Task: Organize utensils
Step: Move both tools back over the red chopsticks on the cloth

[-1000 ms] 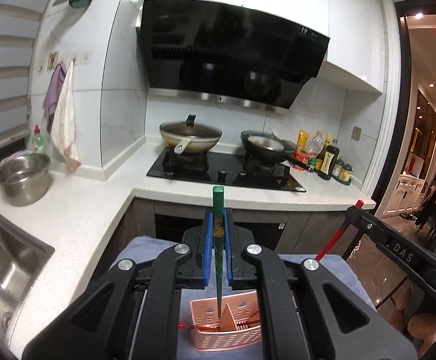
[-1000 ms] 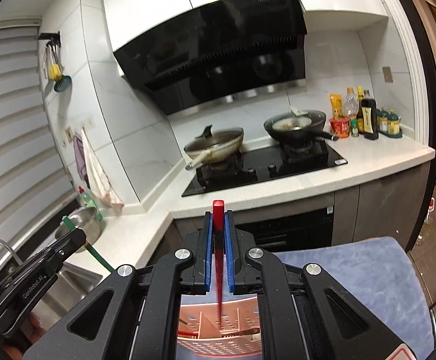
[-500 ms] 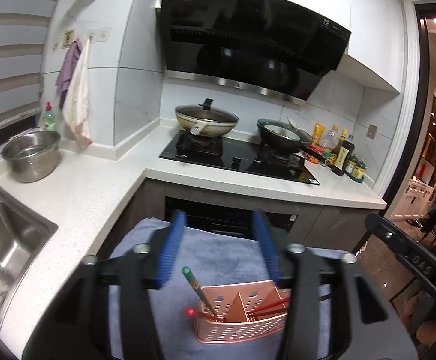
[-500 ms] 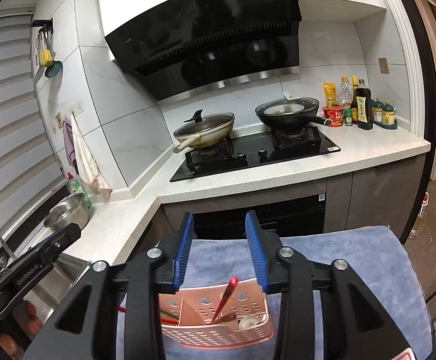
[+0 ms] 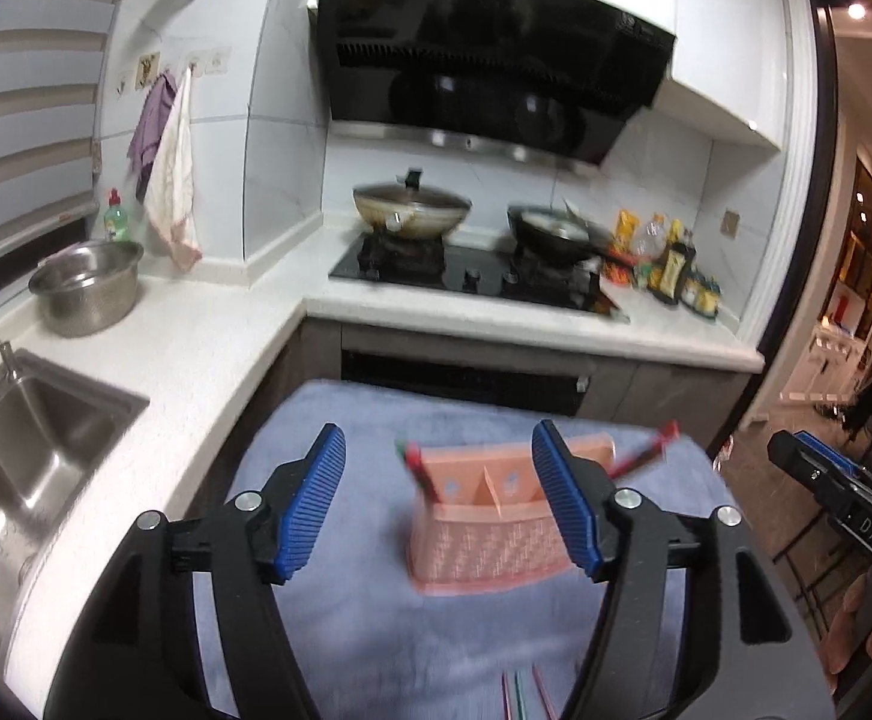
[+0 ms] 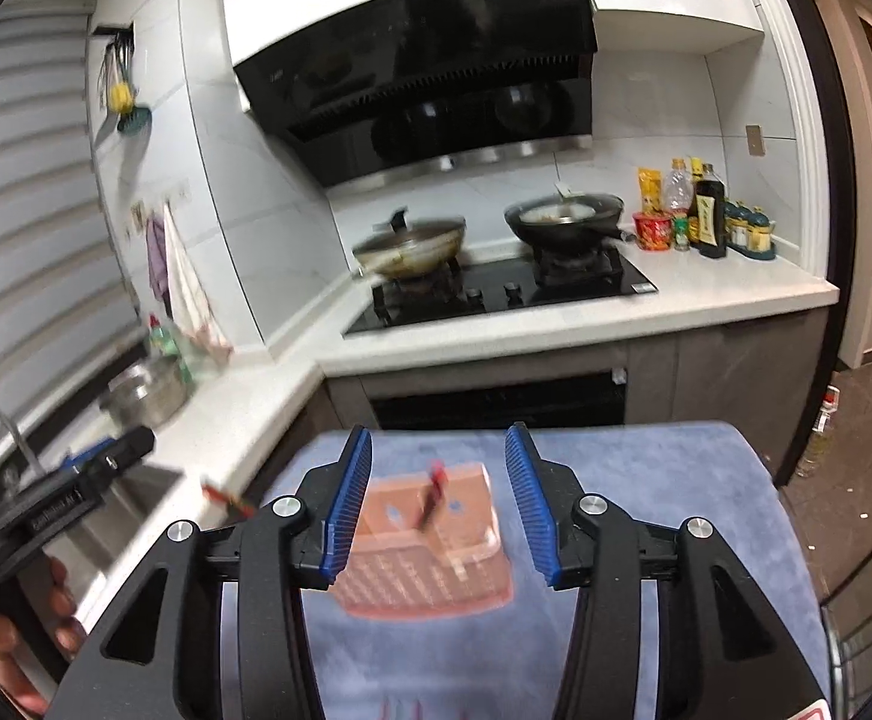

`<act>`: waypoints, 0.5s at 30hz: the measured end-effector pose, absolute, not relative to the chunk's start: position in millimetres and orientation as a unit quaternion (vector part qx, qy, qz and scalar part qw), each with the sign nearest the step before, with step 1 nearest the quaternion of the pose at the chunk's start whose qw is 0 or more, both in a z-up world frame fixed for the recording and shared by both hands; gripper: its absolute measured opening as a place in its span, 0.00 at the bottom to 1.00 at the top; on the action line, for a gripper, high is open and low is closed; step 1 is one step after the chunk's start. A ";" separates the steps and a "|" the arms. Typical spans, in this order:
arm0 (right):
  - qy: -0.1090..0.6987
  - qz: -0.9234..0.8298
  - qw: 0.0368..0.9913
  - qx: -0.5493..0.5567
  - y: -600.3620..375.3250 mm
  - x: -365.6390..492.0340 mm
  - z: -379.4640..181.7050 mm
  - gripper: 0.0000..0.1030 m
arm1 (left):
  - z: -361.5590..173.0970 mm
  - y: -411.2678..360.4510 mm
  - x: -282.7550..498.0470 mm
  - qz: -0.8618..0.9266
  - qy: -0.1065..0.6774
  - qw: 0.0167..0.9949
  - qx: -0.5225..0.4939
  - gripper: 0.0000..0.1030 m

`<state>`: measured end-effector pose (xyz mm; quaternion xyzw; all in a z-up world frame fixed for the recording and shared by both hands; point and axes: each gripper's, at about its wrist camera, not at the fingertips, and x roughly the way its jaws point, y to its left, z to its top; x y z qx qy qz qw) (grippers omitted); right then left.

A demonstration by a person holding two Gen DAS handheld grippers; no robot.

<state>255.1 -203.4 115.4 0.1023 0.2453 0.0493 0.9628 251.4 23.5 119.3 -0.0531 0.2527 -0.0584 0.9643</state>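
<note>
I see my left gripper point(image 5: 439, 504) and right gripper point(image 6: 439, 507) both spread wide and empty above the pink utensil basket point(image 5: 487, 531), which stands on the blue towel point(image 5: 375, 618) holding chopsticks point(image 6: 432, 495).

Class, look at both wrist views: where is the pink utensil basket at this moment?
The pink utensil basket sits on the blue towel, framed between each open claw's blue pads, in front of the stove counter; it appears centred in the right wrist view too.

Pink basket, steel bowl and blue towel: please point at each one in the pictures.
pink basket point(image 5: 484, 546), left wrist view, on its latticed front wall.
steel bowl point(image 5: 84, 291), left wrist view, on its outer side wall.
blue towel point(image 6: 664, 480), right wrist view, on bare cloth right of the basket.
</note>
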 end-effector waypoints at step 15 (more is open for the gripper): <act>0.392 0.013 0.918 0.062 -195.5 127.4 -22.4 0.45 | -20.4 -2.8 151.4 -0.085 0.398 0.913 -0.001 0.66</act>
